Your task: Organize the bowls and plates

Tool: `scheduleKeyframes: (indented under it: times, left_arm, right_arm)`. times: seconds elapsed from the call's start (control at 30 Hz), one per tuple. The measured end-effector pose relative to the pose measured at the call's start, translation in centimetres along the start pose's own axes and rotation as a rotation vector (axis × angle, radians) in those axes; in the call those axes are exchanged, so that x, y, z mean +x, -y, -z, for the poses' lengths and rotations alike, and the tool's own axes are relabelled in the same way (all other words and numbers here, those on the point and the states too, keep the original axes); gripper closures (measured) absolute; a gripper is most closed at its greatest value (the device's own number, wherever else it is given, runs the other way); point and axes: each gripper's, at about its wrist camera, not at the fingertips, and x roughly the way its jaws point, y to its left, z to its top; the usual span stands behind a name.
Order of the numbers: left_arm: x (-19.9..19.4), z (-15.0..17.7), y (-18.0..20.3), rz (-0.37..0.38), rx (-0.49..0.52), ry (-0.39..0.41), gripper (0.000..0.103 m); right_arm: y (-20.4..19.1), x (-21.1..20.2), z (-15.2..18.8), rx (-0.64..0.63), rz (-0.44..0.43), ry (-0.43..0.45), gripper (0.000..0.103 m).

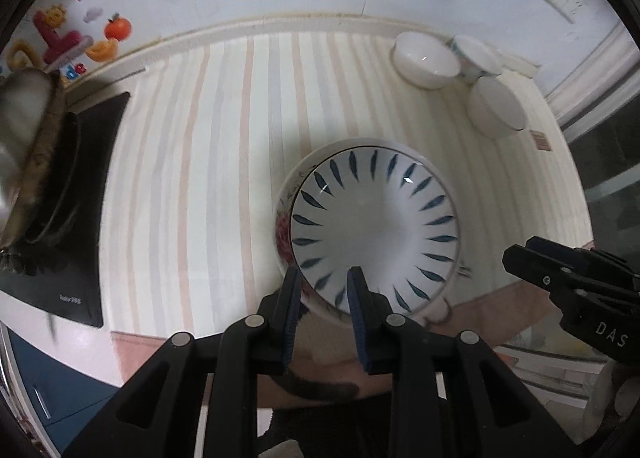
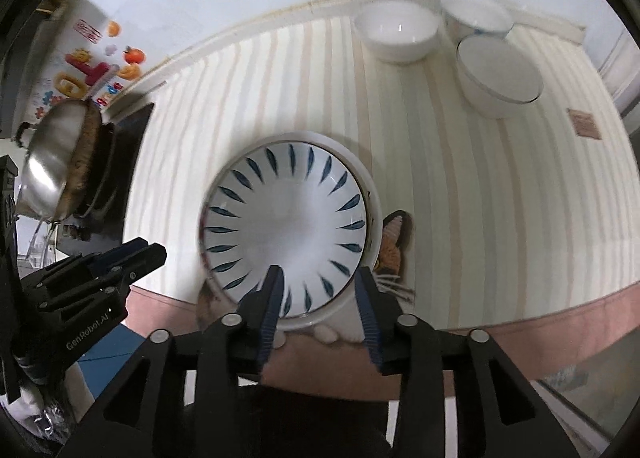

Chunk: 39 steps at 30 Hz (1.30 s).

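Observation:
A white bowl with blue leaf marks (image 1: 374, 228) sits nested in a larger white dish (image 1: 286, 194) on the striped cloth; it also shows in the right wrist view (image 2: 286, 228). My left gripper (image 1: 324, 278) is open, its fingers straddling the bowl's near rim without closing on it. My right gripper (image 2: 318, 278) is open, its fingers on either side of the near rim. Three white bowls (image 1: 426, 58) (image 1: 478, 56) (image 1: 496, 106) stand at the far right; they show in the right wrist view too (image 2: 396, 30) (image 2: 478, 16) (image 2: 500, 76).
A steel pot (image 2: 52, 162) sits on a black cooktop (image 1: 72, 194) at the left. The tiled wall with fruit stickers (image 1: 118, 28) runs behind. The cloth's pink front edge (image 2: 520, 318) marks the counter's front. A cat picture (image 2: 394, 246) is printed on the cloth.

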Motion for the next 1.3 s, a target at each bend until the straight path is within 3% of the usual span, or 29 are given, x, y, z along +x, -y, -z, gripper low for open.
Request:
scheduleKeyframes:
  times: [0.17,0.37,0.5,0.6,0.8,1.0,1.17,1.3]
  left_arm:
    - [-3.7,1.8,0.3,-0.006,-0.010,0.058,0.080]
    - [-7.4,4.3,-0.2,0.002,-0.021,0.122,0.066]
    - [-9.5,5.8,-0.6,0.004,-0.029,0.156,0.028]
    - [-10.5,6.8,-0.5,-0.022,-0.025,0.190,0.015]
    - [-11.3,7.9,-0.5,-0.034,-0.033,0.214,0.011]
    - [-11.4,6.8,-0.1,-0.048,-0.060,0.230,0.011]
    - [-10.5,2.7,1.5,-0.067,-0.058,0.261,0.011]
    - [-8.3,-2.9,2.8,-0.064,-0.078,0.275,0.011]
  right_arm:
    - [-1.9,-5.1,2.3,-0.022,0.006,0.079,0.048]
    - [-4.2,-9.8,5.5,-0.025,0.009,0.149,0.037]
    - [-5.3,-12.0,7.6,-0.024,0.002,0.186,0.026]
    - [-6.0,-13.1,8.8,-0.023,-0.006,0.200,0.016]
    - [-6.7,-13.4,10.1,-0.024,-0.012,0.184,0.010]
    - [-5.9,-13.1,9.3,-0.047,-0.069,0.180,0.008]
    - [-2.9,-12.2,6.0,-0.014,-0.153,0.194,0.008]
    - [1.5,-10.5,0.6,0.037,-0.199,0.203,0.008]
